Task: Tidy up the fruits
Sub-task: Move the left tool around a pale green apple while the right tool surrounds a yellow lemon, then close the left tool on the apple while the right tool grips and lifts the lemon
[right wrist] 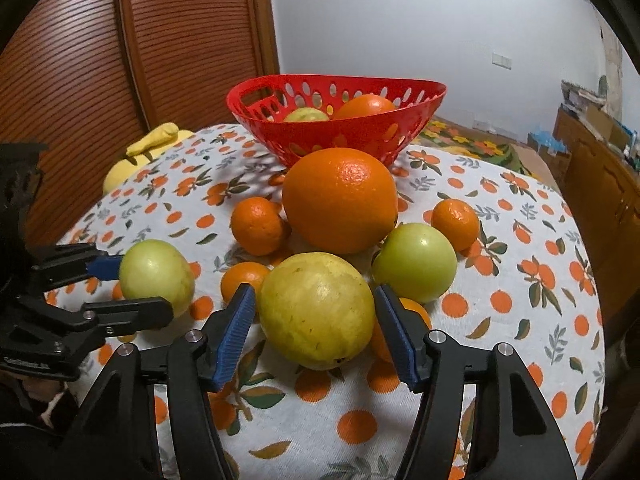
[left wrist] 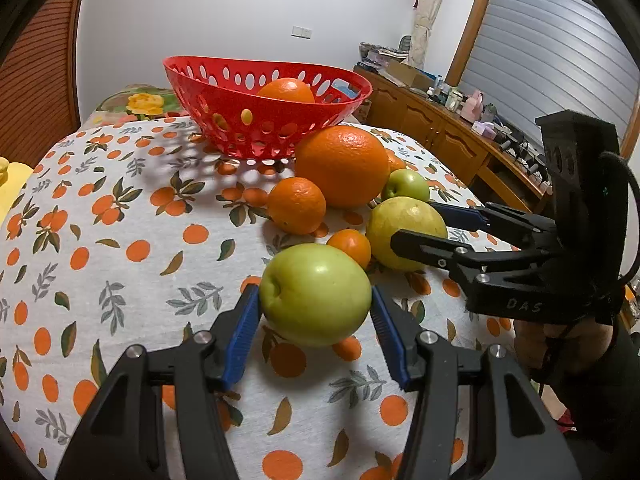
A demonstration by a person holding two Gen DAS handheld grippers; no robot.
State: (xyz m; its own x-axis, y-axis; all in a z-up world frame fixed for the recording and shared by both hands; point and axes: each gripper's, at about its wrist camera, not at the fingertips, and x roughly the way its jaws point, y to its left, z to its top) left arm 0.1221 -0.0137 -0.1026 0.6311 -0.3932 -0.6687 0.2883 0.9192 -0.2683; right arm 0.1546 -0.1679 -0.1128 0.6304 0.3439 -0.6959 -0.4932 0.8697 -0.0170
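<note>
Blue pads of my left gripper [left wrist: 316,312] are pinching a green apple [left wrist: 315,294]; my right gripper [right wrist: 316,312] is bracketing a yellow pear [right wrist: 316,310], its contact unclear.

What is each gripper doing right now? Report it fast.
Left gripper: fingers closed on the green apple.
Right gripper: fingers closed on the yellow-green fruit.

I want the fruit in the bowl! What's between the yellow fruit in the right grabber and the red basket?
The big orange sits between the yellow fruit and the red basket, plainest in the right wrist view.
</note>
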